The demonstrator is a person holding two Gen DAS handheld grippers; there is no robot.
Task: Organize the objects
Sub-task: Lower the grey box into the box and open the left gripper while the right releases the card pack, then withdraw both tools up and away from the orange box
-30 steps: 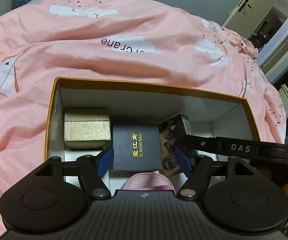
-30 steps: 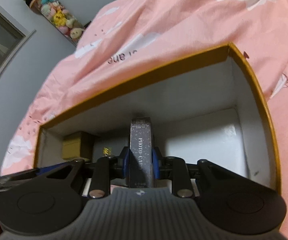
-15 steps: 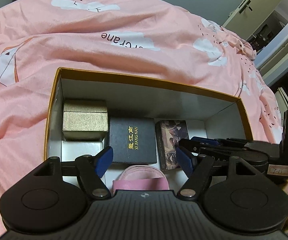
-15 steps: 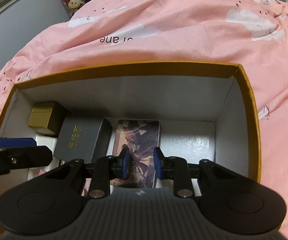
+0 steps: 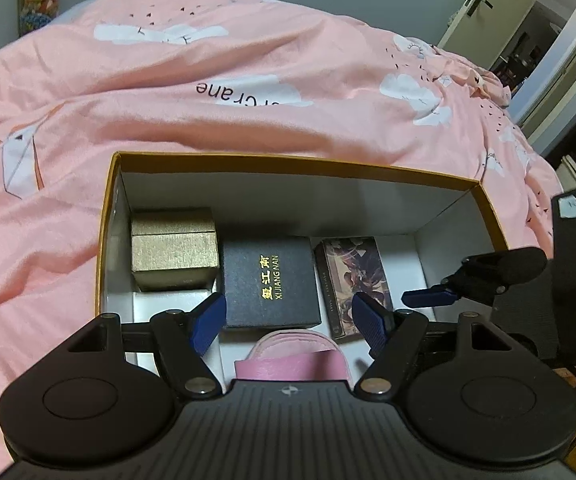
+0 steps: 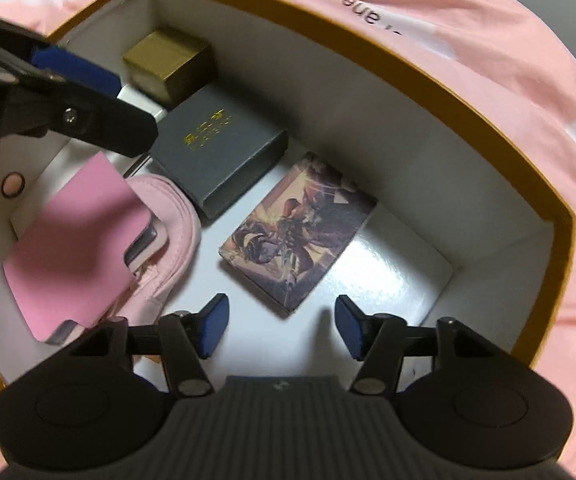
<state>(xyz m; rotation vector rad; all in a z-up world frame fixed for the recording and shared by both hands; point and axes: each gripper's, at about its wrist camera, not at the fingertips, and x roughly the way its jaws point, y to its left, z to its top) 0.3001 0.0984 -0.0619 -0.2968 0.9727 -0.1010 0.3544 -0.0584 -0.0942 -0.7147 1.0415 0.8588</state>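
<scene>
You have laid the card box (image 6: 299,229) flat; your right hand-held gripper (image 6: 280,327) is opening, nothing between its jaws, and its fingers could nudge it as you withdraw.

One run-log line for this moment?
photo card box: flat in box | right gripper: opening, empty | left gripper: open, empty

An open rectangular cardboard box (image 6: 427,92) with mustard-yellow rim and white interior holds all items. A gold textured cube-shaped box (image 5: 174,250) sits in its far left corner. Just beside it lies a flat black box with gold lettering (image 5: 270,282). A flat card pack with dark illustrated cover (image 6: 297,232) lies face up on the floor, just right of the black box. A pink fabric pouch (image 6: 168,236) lies near the front edge.
</scene>
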